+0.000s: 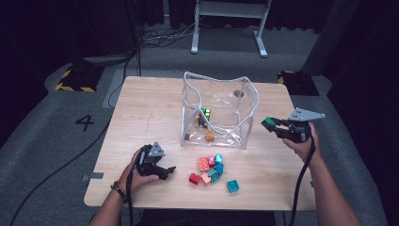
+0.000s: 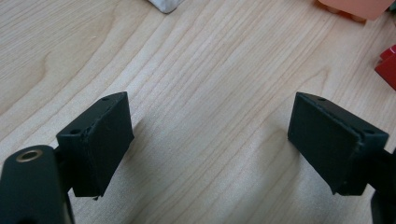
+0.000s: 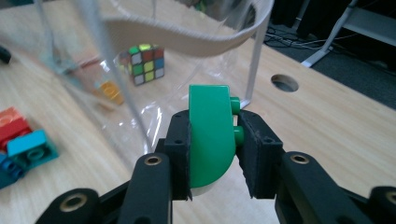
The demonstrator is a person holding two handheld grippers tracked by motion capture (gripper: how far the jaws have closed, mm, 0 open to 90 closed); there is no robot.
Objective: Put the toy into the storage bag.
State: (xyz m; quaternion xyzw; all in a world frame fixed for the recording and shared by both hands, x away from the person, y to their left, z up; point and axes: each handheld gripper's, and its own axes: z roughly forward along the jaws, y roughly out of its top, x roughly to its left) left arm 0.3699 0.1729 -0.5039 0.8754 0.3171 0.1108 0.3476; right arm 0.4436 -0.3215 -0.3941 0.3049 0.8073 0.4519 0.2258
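A pale wooden bench (image 1: 141,117) is carrying a clear plastic bag (image 1: 216,110) and loose toy bricks (image 1: 211,170) lying just before it.

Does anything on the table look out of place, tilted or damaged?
Nothing looks damaged or spilled. The clear bag has a wavy, sagging rim, which seems normal for soft plastic. The loose bricks lie in a small untidy cluster in front of it. The right gripper holds a green brick.
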